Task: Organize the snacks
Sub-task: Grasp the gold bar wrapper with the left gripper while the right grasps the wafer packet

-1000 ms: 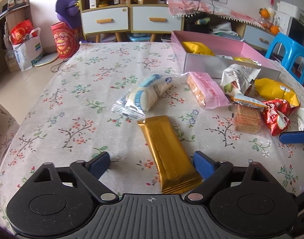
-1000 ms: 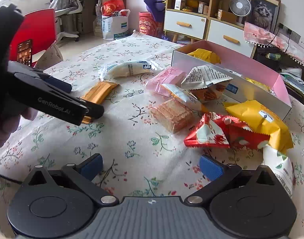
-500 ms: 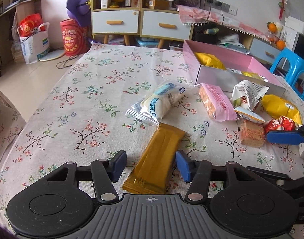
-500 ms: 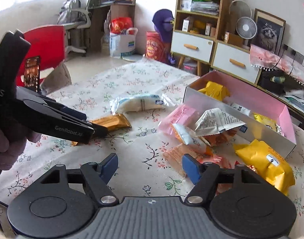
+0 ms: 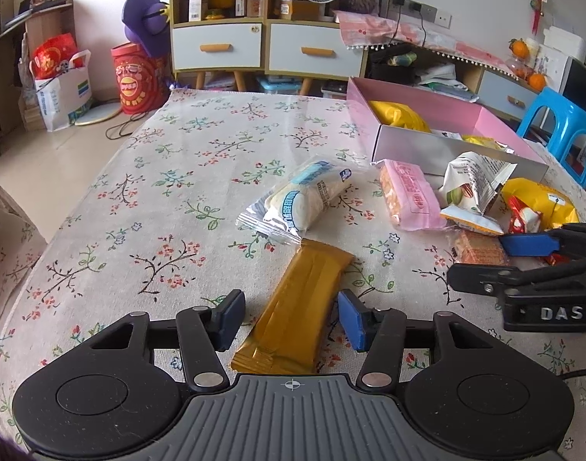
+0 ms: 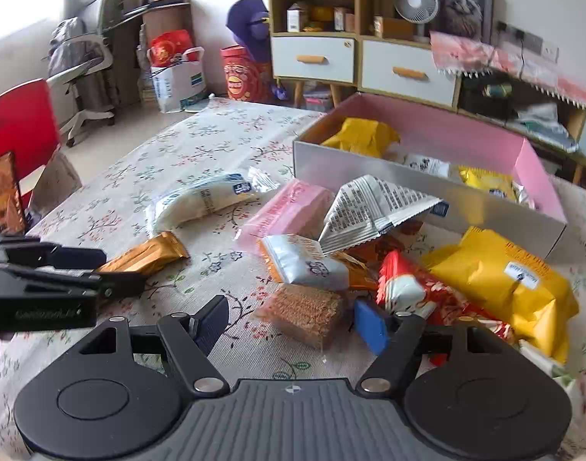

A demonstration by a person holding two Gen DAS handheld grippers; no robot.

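Note:
A gold bar packet [image 5: 300, 303] lies on the floral tablecloth between the pads of my left gripper [image 5: 291, 320], which is open with gaps on both sides. It also shows in the right wrist view [image 6: 145, 255]. My right gripper [image 6: 293, 324] is open around a brown wafer packet [image 6: 306, 313]; the right pad [image 6: 371, 328] is close to it. A pink box [image 6: 416, 174] holds yellow and white packets. Loose snacks lie by it: a white roll packet [image 5: 304, 198], a pink packet [image 5: 408, 192], a red packet [image 6: 416, 288], a yellow bag [image 6: 500, 276].
The table's left edge [image 5: 43, 246] drops to the floor. A red chair [image 6: 16, 123] stands at the left. A blue stool [image 5: 561, 123] stands at the far right. Cabinets [image 5: 266, 50] line the back wall. The right gripper shows in the left wrist view [image 5: 531, 246].
My left gripper has narrowed around the gold bar and turned relative to it. My right gripper has lowered onto the snack pile and now brackets the wafer packet.

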